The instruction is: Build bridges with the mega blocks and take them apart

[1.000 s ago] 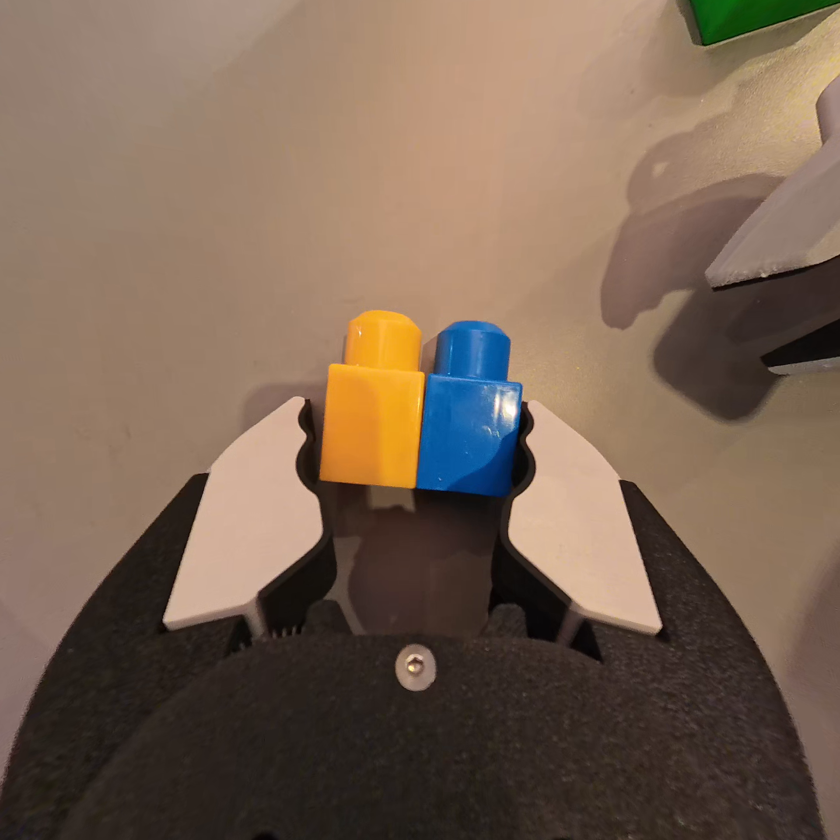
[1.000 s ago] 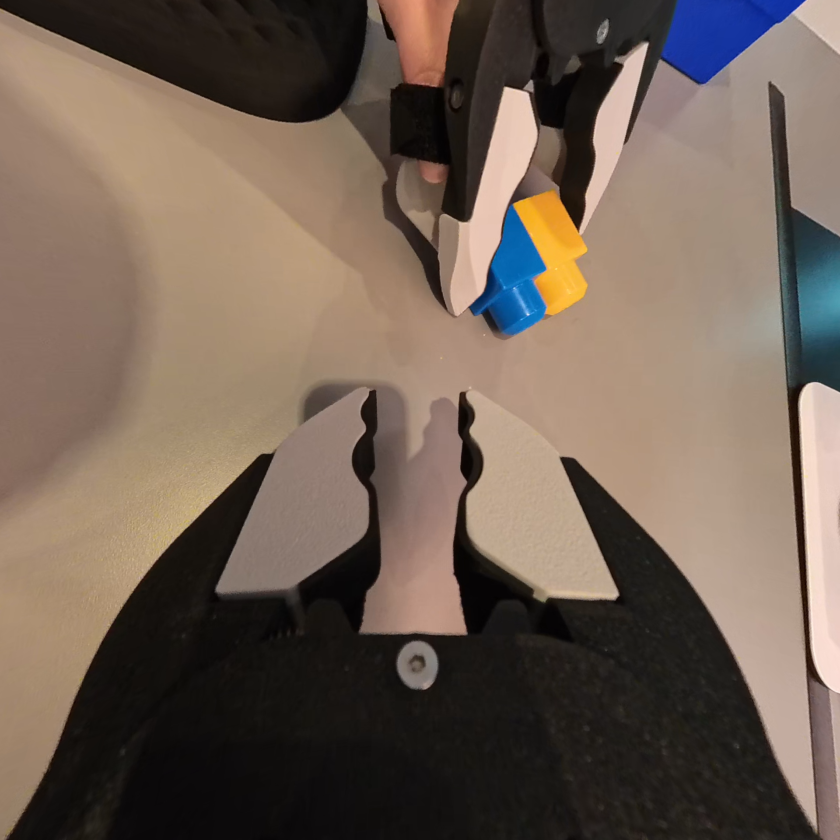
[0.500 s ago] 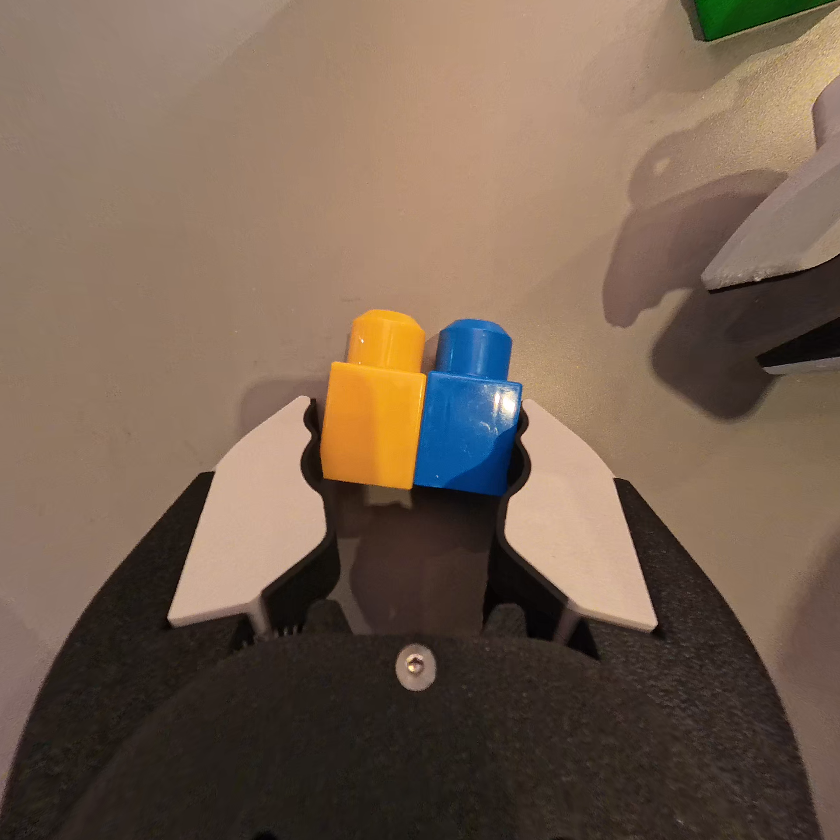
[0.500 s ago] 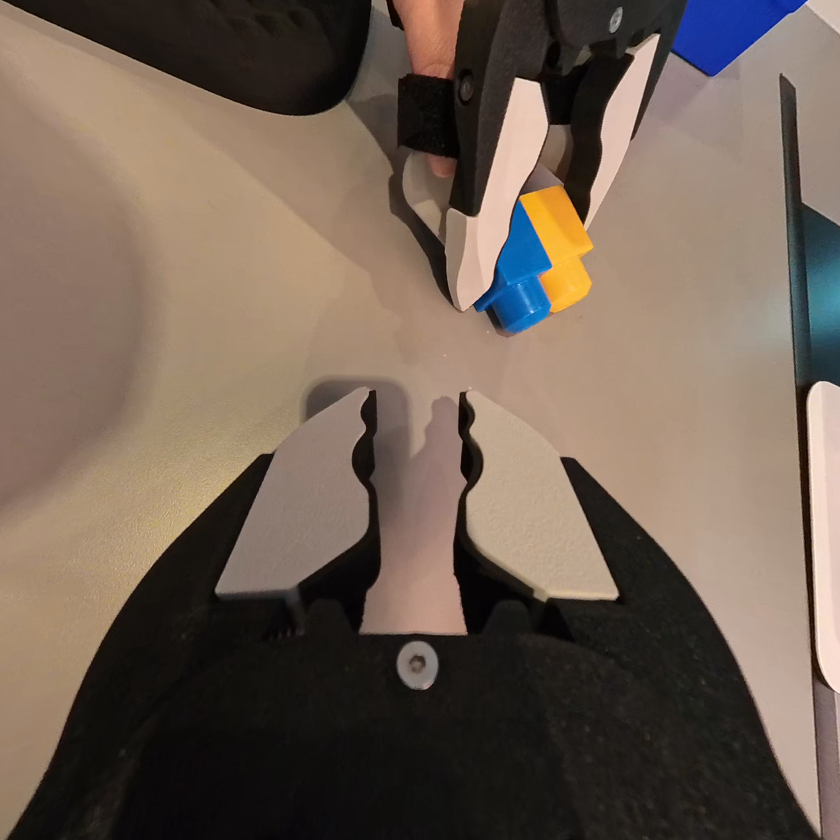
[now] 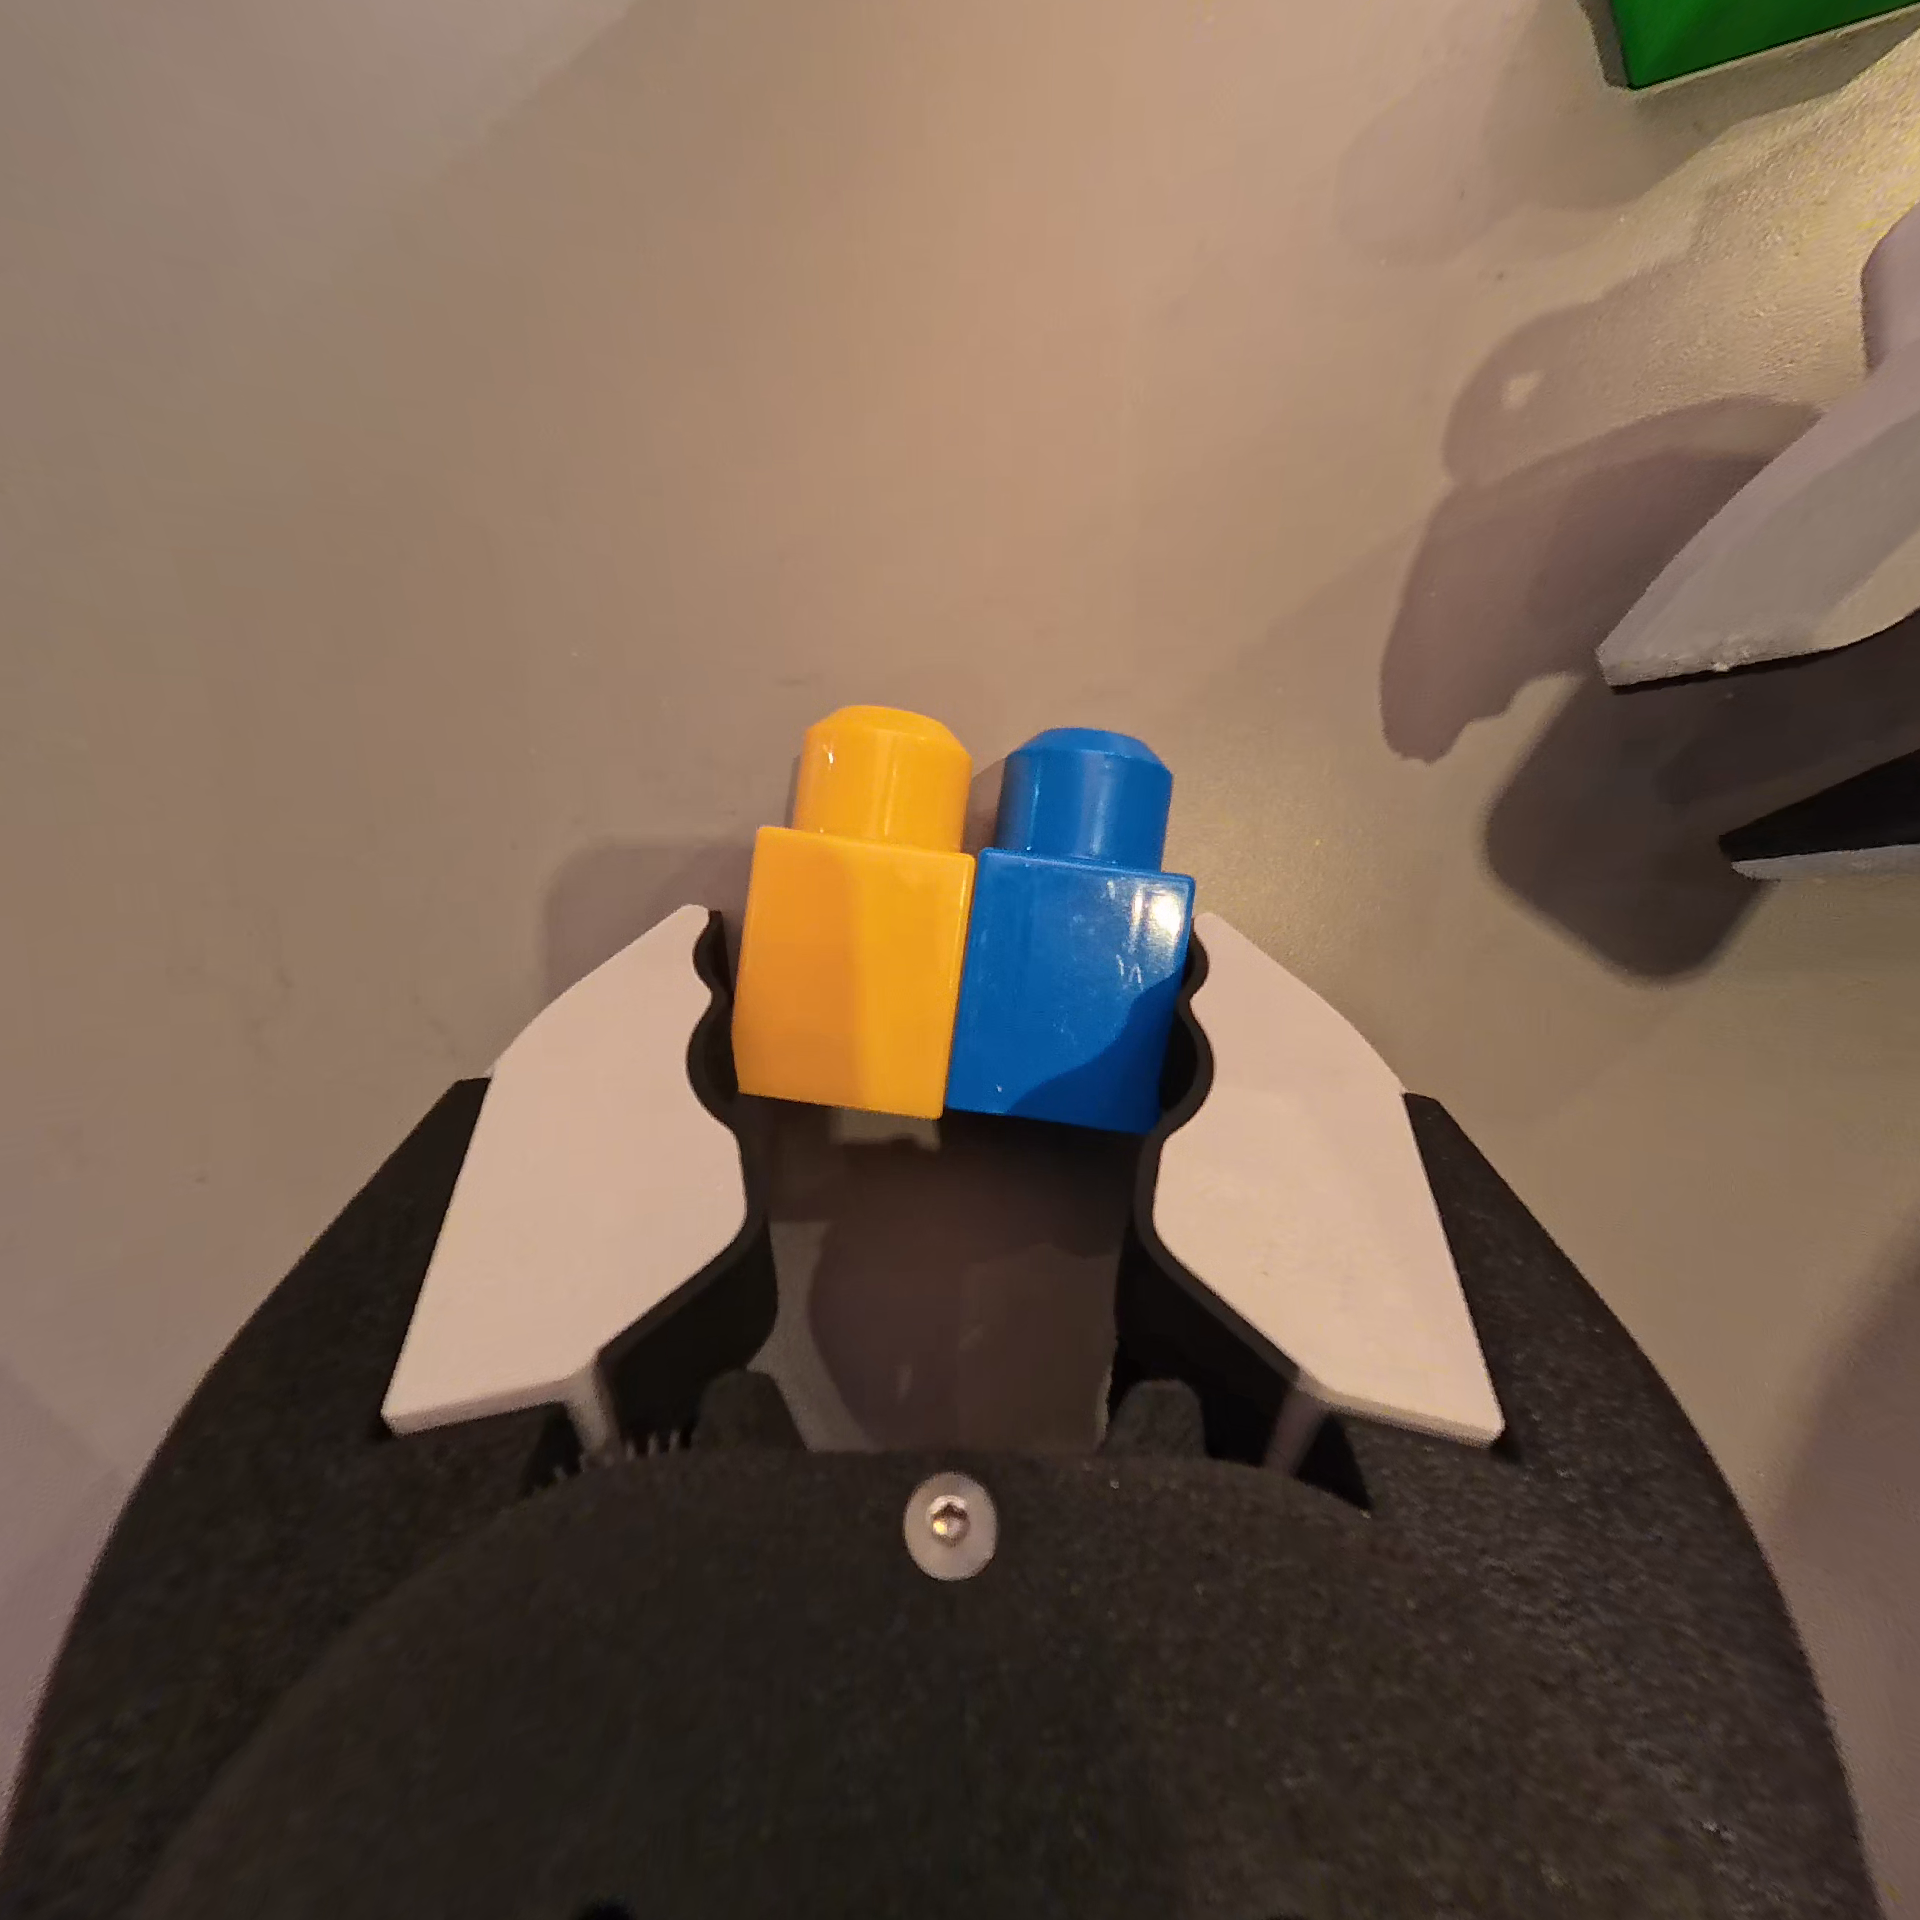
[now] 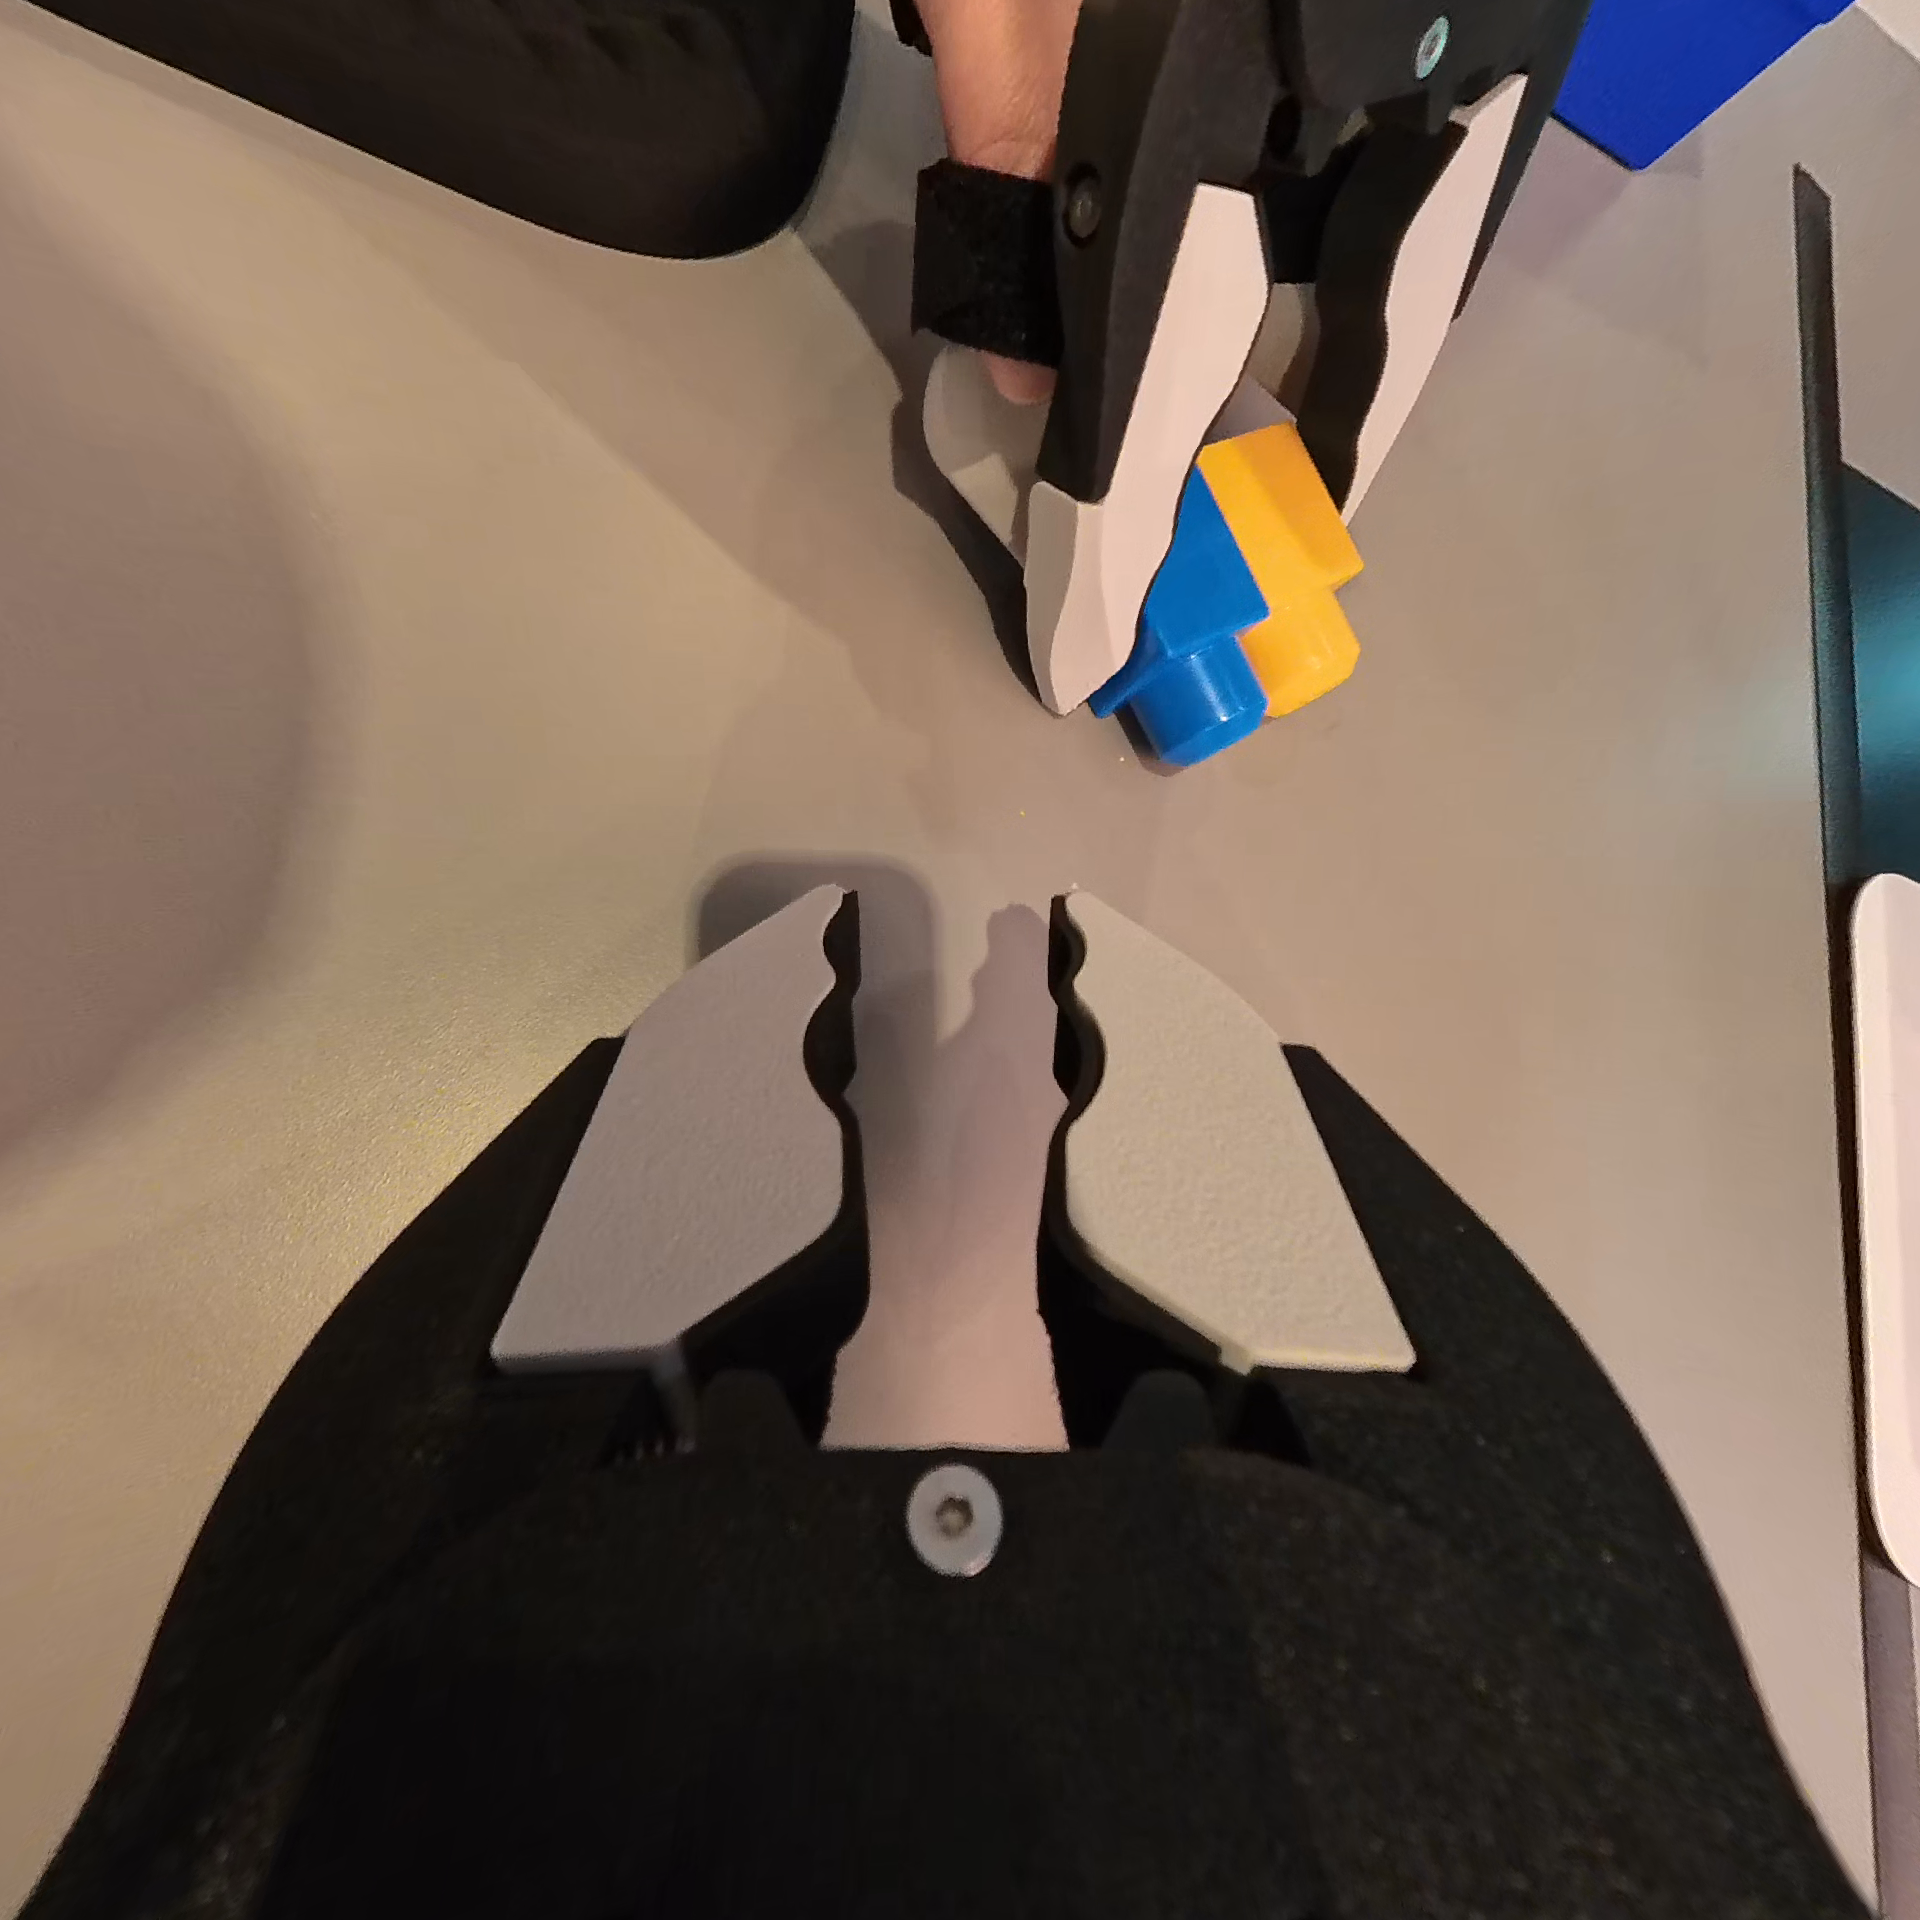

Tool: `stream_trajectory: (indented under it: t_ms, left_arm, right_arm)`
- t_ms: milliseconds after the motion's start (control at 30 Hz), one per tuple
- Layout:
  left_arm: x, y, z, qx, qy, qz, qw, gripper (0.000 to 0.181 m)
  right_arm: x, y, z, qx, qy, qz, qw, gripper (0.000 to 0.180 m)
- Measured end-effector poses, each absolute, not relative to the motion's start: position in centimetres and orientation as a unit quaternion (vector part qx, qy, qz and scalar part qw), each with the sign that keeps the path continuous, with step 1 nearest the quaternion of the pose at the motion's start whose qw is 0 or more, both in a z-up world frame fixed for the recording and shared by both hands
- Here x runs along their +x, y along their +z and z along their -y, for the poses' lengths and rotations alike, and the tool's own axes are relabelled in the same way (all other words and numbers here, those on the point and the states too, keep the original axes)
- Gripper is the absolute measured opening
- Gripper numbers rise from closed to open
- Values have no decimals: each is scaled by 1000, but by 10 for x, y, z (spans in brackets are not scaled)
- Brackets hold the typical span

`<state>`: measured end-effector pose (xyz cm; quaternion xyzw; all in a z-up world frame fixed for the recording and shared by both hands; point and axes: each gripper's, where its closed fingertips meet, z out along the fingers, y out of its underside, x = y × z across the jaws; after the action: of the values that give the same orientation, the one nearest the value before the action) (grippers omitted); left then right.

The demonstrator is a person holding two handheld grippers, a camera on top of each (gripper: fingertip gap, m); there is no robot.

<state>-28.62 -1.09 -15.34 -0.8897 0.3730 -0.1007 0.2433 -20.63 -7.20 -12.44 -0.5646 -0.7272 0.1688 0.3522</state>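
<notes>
My left gripper (image 5: pixel 948 923) is shut on two one-stud blocks held side by side, studs pointing away from it: a yellow block (image 5: pixel 847 997) on the left and a blue block (image 5: pixel 1070 997) on the right. In the right wrist view the left gripper (image 6: pixel 1216 592) comes in from the top, tilted down, with the blue block (image 6: pixel 1195 634) and the yellow block (image 6: pixel 1288 551) low over the grey table (image 6: pixel 520 727). My right gripper (image 6: pixel 956 904) is open and empty, a short way in front of them. One of its fingers (image 5: pixel 1787 582) shows at the right of the left wrist view.
A green block (image 5: pixel 1766 31) lies at the far right in the left wrist view. A large blue block (image 6: pixel 1683 73), a dark teal object (image 6: pixel 1870 675) and a white object (image 6: pixel 1886 1195) line the right edge. A person's hand (image 6: pixel 997 104) holds the left gripper. The white object (image 6: pixel 1886 1195) is about 30 cm from both grippers' fingertips.
The left gripper with the two blocks has shifted very slightly to the right in the right wrist view. The right gripper has not moved.
</notes>
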Motion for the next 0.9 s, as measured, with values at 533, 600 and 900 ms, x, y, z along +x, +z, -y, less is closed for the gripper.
stream_trajectory:
  t_ms: [533, 600, 900]
  left_arm:
    - [-283, -141, 8, -879, -125, -358, 288, 77]
    - [-281, -129, 6, -871, -135, -352, 315, 77]
    - [-284, -130, 11, -868, -114, -370, 310, 77]
  right_arm:
    - [-209, -124, 71, -574, 191, 714, 353, 34]
    - [-209, -121, 70, -574, 193, 711, 357, 34]
    - [-207, -119, 66, -581, 201, 702, 360, 34]
